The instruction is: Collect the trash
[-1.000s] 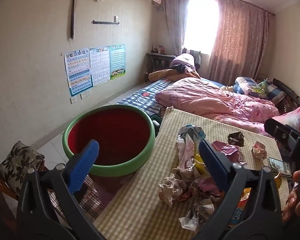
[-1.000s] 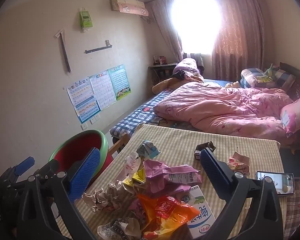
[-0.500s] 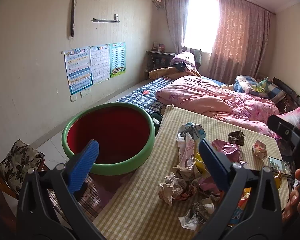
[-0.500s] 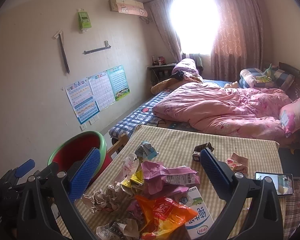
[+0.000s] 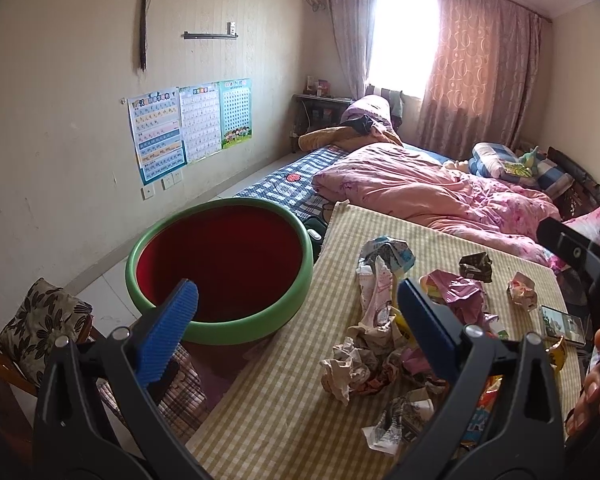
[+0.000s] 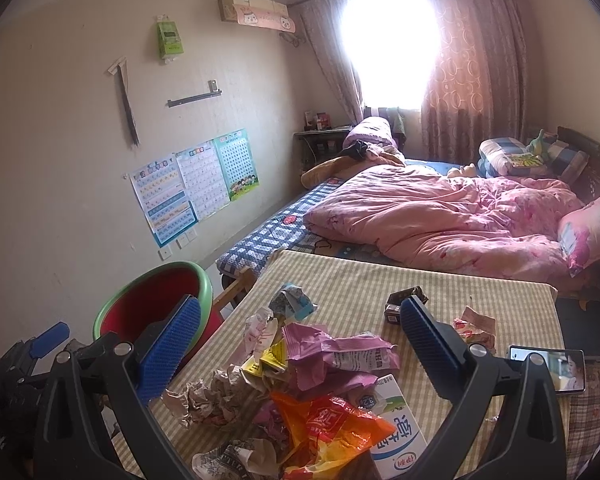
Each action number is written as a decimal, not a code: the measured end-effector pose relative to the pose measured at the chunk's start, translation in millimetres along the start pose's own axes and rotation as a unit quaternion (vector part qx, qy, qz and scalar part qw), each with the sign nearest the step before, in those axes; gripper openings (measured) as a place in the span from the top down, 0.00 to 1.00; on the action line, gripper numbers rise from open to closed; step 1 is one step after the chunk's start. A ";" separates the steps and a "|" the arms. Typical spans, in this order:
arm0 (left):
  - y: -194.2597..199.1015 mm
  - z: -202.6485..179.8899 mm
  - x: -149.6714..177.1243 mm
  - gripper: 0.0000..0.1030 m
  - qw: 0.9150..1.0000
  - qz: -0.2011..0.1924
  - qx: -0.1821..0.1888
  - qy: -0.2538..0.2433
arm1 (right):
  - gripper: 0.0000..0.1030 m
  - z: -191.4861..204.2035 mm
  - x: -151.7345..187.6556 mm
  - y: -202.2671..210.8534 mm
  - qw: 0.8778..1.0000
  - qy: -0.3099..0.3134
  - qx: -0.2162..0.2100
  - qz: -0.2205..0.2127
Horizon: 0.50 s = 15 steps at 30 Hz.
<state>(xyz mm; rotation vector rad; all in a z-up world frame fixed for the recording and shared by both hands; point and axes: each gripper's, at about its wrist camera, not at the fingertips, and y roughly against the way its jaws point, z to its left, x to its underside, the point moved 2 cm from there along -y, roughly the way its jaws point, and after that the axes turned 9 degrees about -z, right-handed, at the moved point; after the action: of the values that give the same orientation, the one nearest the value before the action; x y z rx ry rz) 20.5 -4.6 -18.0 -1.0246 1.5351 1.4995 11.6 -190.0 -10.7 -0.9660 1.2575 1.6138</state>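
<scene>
A pink-quilted bed [image 6: 440, 216] lies beyond the checked table [image 6: 340, 280], a green-rimmed red basin [image 5: 220, 268] off its left edge, the trash heap [image 6: 300, 372] mid-table, a phone [image 6: 548, 368] at the right edge, and left gripper [image 5: 296, 312] and right gripper [image 6: 300, 332] spread apart, empty.

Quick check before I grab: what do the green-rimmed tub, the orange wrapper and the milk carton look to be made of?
Green-rimmed tub: likely moulded plastic, smooth, slightly glossy rim, red inside. Orange wrapper: thin plastic film, shiny with sharp crinkles. Milk carton: apparently coated paperboard, flat printed faces with folded edges. Both grippers, left and right, are open above the table.
</scene>
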 end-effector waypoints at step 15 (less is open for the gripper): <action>-5.5 -3.0 7.1 0.05 1.000 0.017 0.008 -0.016 | 0.07 -5.7 6.7 -3.0 1.000 -0.005 0.004 0.010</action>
<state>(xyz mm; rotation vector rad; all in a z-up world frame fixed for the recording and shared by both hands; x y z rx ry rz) 22.8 -7.9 -26.6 -0.9644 1.5462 1.5170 12.5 -194.1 -19.0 -0.9422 1.2704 1.6260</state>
